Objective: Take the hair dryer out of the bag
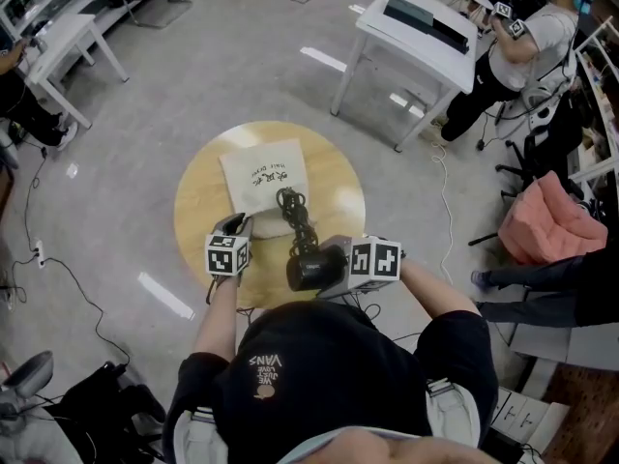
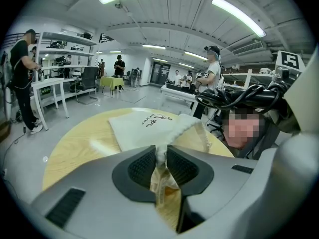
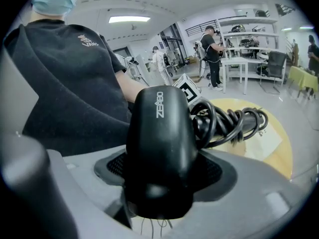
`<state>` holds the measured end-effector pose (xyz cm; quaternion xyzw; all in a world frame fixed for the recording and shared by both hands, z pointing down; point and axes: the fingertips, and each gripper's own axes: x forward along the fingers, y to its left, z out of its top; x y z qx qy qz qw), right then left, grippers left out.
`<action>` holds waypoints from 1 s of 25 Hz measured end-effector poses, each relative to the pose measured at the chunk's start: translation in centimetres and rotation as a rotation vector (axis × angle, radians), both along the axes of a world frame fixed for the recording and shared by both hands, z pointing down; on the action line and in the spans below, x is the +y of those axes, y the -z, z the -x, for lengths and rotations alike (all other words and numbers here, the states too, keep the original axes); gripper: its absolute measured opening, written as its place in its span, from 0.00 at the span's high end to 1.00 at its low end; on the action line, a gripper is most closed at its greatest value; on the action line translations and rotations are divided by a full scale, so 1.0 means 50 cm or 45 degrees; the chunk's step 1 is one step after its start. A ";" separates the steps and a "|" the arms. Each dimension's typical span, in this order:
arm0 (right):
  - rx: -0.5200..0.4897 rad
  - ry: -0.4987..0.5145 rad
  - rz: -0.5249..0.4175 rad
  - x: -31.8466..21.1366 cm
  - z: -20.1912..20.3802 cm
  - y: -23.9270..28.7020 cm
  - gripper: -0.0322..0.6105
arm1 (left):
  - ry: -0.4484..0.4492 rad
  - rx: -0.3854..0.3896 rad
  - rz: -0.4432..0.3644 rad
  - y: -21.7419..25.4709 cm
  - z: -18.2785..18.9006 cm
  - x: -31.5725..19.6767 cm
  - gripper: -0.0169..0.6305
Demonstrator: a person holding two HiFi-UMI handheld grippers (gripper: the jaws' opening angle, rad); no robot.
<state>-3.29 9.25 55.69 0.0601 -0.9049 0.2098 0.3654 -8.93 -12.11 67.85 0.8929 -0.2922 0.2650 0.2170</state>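
Already outside bag (image 1: 263, 174): hair dryer (image 1: 311, 269)

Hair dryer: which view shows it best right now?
Right gripper view: the hair dryer fills it, body clamped in the right hand-held gripper. Head view shows it small; left gripper view only its cord, near the bag.

The bag (image 1: 263, 174) and hair dryer (image 1: 309, 269) crowd the table (image 1: 196, 203); rim free.

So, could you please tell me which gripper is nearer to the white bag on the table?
Left. The left gripper pinches the bag by its near edge between its fingers. The right gripper, holding the hair dryer, sits apart from the bag, off its near right corner.
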 end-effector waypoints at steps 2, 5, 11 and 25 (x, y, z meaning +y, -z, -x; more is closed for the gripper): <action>-0.018 -0.021 -0.021 -0.015 -0.001 0.007 0.40 | -0.001 0.004 0.005 0.002 0.000 0.005 0.84; -0.047 -0.041 -0.039 -0.034 0.000 0.012 0.40 | 0.004 -0.001 0.001 0.004 0.001 0.009 0.83; -0.096 -0.067 -0.070 -0.061 -0.003 0.016 0.40 | 0.021 -0.008 -0.046 0.024 0.007 0.021 0.83; -0.275 -0.269 -0.151 -0.171 -0.008 0.041 0.40 | 0.123 0.114 -0.183 0.134 0.010 0.012 0.83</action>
